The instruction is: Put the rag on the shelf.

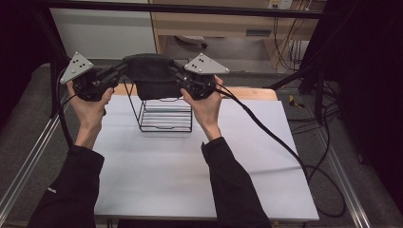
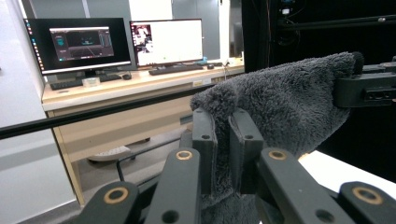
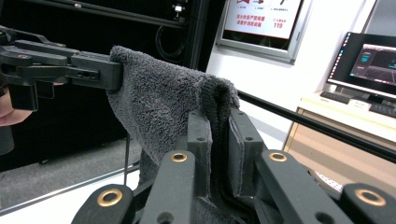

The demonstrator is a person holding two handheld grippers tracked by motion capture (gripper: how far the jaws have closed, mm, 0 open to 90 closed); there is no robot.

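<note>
A person stands at a table covered with a white sheet (image 1: 190, 166) and holds a two-jaw gripper in each hand; between them hangs a dark grey fleecy towel (image 1: 151, 76), lifted clear of the table and stretched sideways above a black wire rack (image 1: 165, 114). The left gripper (image 1: 121, 70) pinches the towel's left upper edge and the right gripper (image 1: 175, 71) pinches its right upper edge; both sets of jaws are clamped tight on the cloth, which shows plainly in each gripper view, where the plush fabric is squeezed between the two black pads. The hands stand apart at about the same height, probably so that the towel spreads flat and its lower part drapes freely rather than bunching; the cloth sags a little in the middle, so it is not pulled fully taut. The rack stands upright near the far edge of the sheet, directly below and slightly in front of the hanging towel, apart from it; this placement suggests the towel is being lined up to be laid over the rack's top bar. In the left gripper view, a desk with two monitors (image 2: 121, 42) stands in the background beyond the work frame.
</note>
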